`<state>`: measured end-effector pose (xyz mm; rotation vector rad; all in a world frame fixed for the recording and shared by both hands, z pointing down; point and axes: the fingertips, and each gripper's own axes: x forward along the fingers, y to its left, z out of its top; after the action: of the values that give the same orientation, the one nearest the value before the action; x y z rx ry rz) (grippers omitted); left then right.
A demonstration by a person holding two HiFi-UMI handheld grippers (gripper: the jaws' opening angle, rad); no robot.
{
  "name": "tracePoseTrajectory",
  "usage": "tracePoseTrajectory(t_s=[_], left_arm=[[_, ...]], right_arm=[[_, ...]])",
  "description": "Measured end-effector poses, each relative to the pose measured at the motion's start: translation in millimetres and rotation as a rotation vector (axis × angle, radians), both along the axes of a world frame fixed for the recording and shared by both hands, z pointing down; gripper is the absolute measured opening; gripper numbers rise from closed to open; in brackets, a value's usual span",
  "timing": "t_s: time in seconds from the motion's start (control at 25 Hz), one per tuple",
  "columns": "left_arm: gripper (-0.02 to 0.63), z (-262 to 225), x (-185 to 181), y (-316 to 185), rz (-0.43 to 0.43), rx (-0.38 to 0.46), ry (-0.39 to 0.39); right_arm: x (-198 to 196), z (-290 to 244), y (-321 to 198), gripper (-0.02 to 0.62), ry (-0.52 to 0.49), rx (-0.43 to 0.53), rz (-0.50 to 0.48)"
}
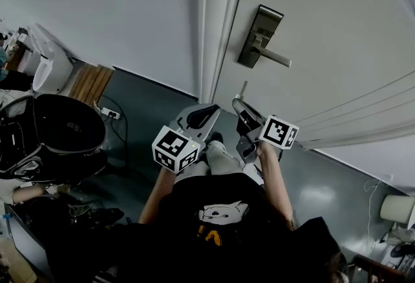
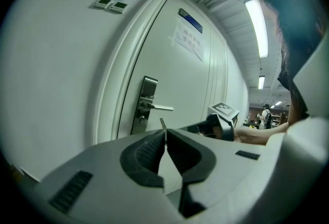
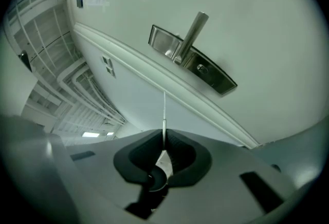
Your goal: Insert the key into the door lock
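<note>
We see pale wall (image 1: 97, 2) over dark grey-blue floor (image 1: 146, 97). Black chair (image 1: 61, 126) at floor's left edge. Wooden boards (image 1: 91, 82) lean on wall, white power strip (image 1: 110, 113) near them. Long ceiling light strips (image 2: 256, 25) glow overhead.

The light is soft and a bit dim. Long ceiling lamps (image 2: 256, 26) glow bright to the right of the door (image 2: 180, 89). Both gripper views bend round, with dark corners. Near parts look blurry.

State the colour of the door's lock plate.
The metal lock plate is brushed silver, clearest in the right gripper view.
</note>
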<state>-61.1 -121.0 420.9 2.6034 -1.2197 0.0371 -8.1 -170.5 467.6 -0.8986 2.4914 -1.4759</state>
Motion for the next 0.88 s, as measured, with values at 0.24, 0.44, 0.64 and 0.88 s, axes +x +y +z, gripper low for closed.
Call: tracePoseTrajectory(t_s=[0.24,0.44,0.64,0.88], left_arm=[[0.018,2.8,12.2,-22.3,0.046,0.001,-0.011],[0.018,7.4,23.4,-40.4,0.083,0.019,-0.028],[0.018,5.5,26.3,-47.5,0.102,0.062,-0.035],[0.018,6.6,27.7,-54.7,0.119,0.098,-0.050]], right_arm=[[7.1,3.6,-38.2,0.021,-0.068,-0.030,0.042],[9.9,11.0,-58.1,0.021,-0.095,-0.051,0.036],[9.3,14.5,-72.7,0.021,-0.182,-0.072,0.045],[9.5,23.0,-94.6,0.021,-0.301,-0.118,0.060]])
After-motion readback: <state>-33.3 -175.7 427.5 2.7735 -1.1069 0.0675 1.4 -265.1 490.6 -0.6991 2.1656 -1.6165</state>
